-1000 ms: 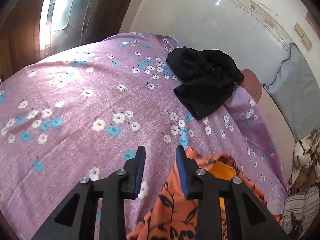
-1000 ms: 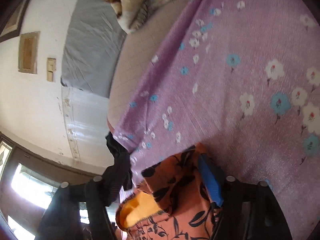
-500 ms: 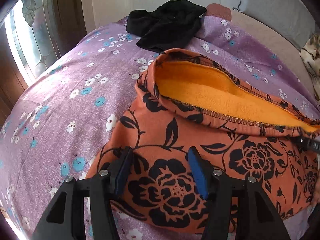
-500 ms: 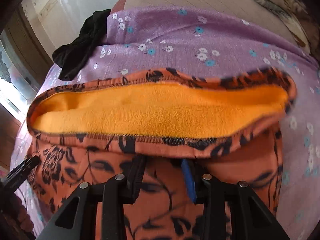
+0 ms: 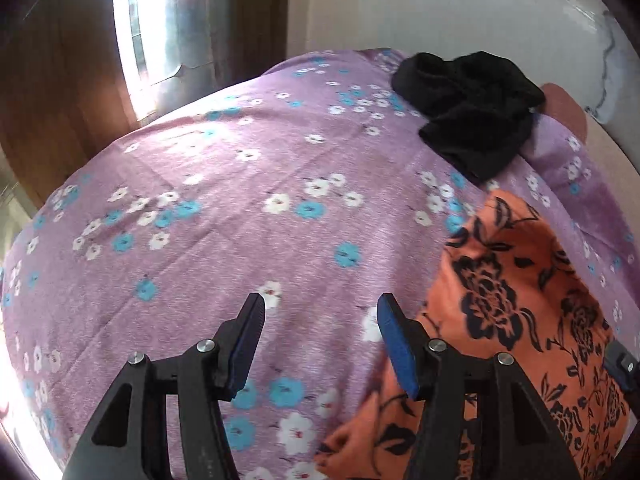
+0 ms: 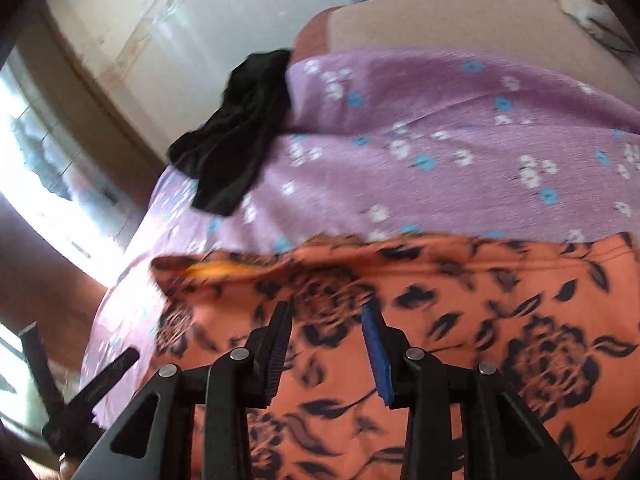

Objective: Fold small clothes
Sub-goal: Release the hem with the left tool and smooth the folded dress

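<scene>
An orange garment with black flowers (image 5: 516, 300) lies flat on the purple floral bedsheet (image 5: 240, 208). It also fills the lower part of the right wrist view (image 6: 460, 304), with a sliver of orange lining at its left edge. My left gripper (image 5: 318, 320) is open and empty over bare sheet, just left of the garment. My right gripper (image 6: 328, 324) is open and empty, low over the garment. The left gripper's fingers (image 6: 96, 380) show at the lower left of the right wrist view.
A crumpled black garment (image 5: 472, 112) lies at the far end of the bed, also in the right wrist view (image 6: 236, 140). A pale wall (image 5: 440, 8) runs behind the bed, and a bright window (image 5: 148, 36) and wooden frame stand at the left.
The orange garment's open waist has been laid down flat. The left gripper moved off the garment to the left. Both grippers are clear of the cloth, jaws wider apart.
</scene>
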Demonstrator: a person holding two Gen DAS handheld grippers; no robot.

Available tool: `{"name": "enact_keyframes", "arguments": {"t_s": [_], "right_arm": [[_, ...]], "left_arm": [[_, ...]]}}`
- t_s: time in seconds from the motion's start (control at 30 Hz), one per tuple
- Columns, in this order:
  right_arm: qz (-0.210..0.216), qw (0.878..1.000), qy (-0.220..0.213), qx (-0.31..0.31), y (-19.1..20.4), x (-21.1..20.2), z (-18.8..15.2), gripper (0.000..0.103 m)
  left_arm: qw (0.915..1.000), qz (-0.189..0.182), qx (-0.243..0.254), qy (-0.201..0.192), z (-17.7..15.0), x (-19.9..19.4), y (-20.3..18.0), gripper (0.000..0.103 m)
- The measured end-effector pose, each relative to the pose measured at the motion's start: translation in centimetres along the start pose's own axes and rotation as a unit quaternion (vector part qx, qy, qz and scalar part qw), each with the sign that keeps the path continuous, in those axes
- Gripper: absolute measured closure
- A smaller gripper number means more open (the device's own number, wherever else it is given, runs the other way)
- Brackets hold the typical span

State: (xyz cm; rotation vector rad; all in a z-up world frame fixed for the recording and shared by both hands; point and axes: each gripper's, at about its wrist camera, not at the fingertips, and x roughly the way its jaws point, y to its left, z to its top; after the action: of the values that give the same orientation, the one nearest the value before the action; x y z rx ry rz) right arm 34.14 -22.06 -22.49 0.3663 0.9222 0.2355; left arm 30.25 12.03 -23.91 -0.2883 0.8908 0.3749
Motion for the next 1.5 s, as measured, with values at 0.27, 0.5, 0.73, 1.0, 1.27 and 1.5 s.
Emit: {"name": "enact_keyframes", "arguments": {"t_s": [0.27, 0.5, 0.73, 1.0, 1.27, 1.5], "right_arm": [[-0.002, 0.995, 0.068, -0.067, 10.1, 9.3, -1.0, 0.063], [-0.035, 0.999, 0.027, 0.021, 7.2, 13.2, 4.2, 0.064], [-0.046, 0.998, -0.025, 0.035, 2.2, 5.1, 3.3, 0.063], [-0.119, 0.989, -0.045, 0.069, -7.5, -7.9, -4.3, 0.063], [-0.116, 0.986, 0.000, 0.117, -12.4, -9.3, -11.7, 0.059], [-0.102, 0.991, -0.025, 0.088, -11.3, -9.9, -10.1, 0.055]], "left_arm": [[0.9976, 0.024, 0.058, 0.029, -1.0, 1.2, 0.8, 0.044], [0.9928, 0.013, 0.118, 0.019, -1.2, 0.8, -1.1, 0.044], [0.9899, -0.028, 0.131, -0.045, -1.3, -2.8, -3.6, 0.043], [0.9737, -0.058, 0.191, -0.109, -3.9, -6.9, -7.9, 0.030], [0.9636, -0.079, 0.235, -0.101, -6.5, -7.5, -10.9, 0.028], [0.9649, -0.053, 0.247, -0.071, -7.4, -5.0, -11.7, 0.028]]}}
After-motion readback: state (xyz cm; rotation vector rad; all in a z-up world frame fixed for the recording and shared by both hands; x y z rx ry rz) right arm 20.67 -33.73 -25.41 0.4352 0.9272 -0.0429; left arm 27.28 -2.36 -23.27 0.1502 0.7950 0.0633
